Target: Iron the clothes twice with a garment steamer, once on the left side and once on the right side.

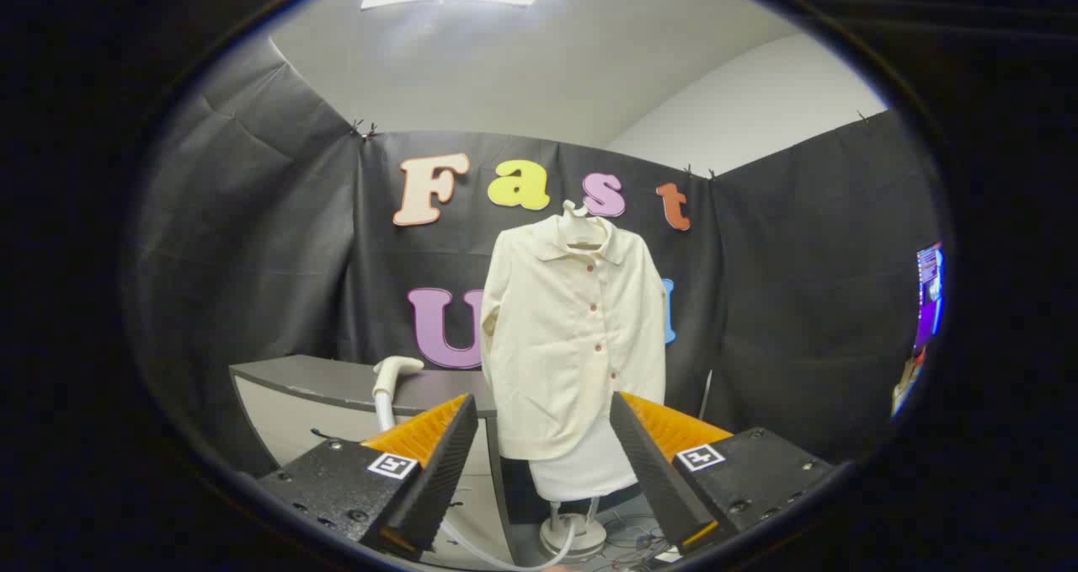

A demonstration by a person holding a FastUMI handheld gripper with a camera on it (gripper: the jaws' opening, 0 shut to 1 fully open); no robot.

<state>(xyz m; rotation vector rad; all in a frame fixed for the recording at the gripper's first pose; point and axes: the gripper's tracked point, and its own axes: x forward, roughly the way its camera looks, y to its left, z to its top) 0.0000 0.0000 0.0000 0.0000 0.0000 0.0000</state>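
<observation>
Right now we have the gripper point(543, 462) wide open, fingers spread far apart, nothing between them, touching nothing. Empty claw.

What the coming move turns on: the steamer head point(394, 370) sits at about 10 o'clock from the claw, just beyond the left finger point(438, 450), resting on the grey counter point(320, 382). Its handle stands roughly upright, nozzle end bent over toward 3 o'clock at the top, and the pale hose point(386, 408) drops from it toward 6 o'clock, going behind the left finger and looping along the floor toward the stand base point(573, 534). So the long axis to grab runs 12 to 6. We judge the claw needs to swing toward 10 o'clock and close across that upright handle; the left finger is the nearer one.

Shirt point(573, 336) is dead ahead at 12 o'clock, beyond the fingers and well apart from them. It hangs on a hanger point(581, 222) over a padded form point(585, 471) on the stand, buttons facing us, lower hem showing between the two fingers. Steamer lies at the shirt's 9 o'clock side, near it; we cannot tell whether they touch.

Task judgement: steamer not yet picked up, so neither pass looks begun. Risk we see: hose could snag the stand base.
</observation>
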